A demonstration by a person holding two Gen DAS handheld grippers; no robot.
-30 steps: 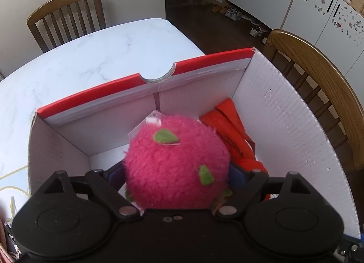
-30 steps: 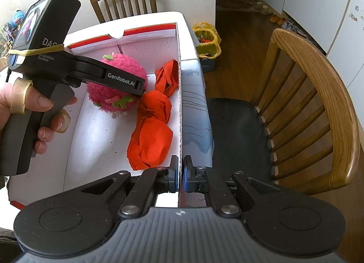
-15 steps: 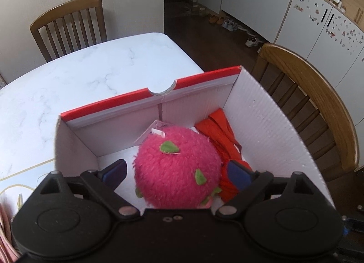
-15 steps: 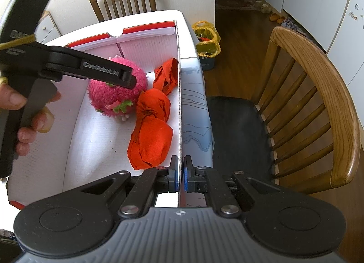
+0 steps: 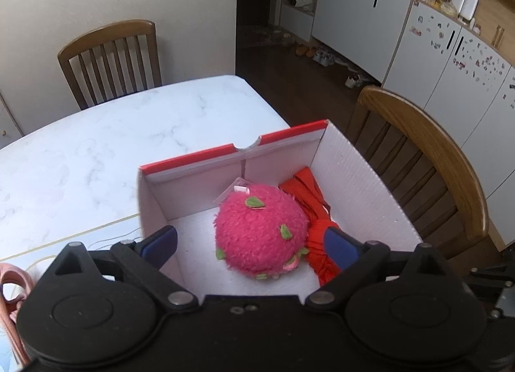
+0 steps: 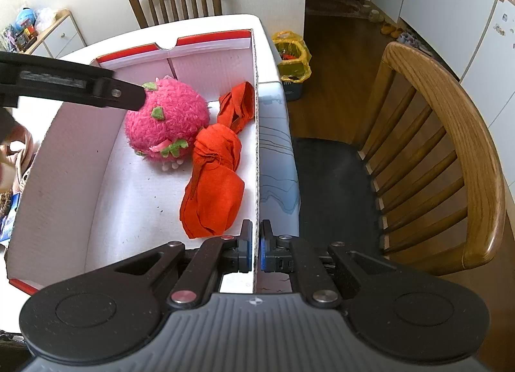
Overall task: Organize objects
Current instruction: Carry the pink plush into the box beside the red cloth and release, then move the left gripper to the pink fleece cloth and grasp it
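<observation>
A pink plush strawberry lies on the floor of a white cardboard box with a red rim, beside a knotted orange cloth. Both also show in the right wrist view: the strawberry, the cloth. My left gripper is open and empty, raised above the strawberry; it also shows in the right wrist view. My right gripper is shut on the box's right wall near its front corner.
The box stands on a white marble table. A wooden chair stands right of the box and another at the table's far side. A yellow bag sits on the dark floor. White cabinets line the back right.
My left gripper opened, let go of the plush strawberry and rose back out of the box. The strawberry now rests on the box floor. The right gripper has not moved.
</observation>
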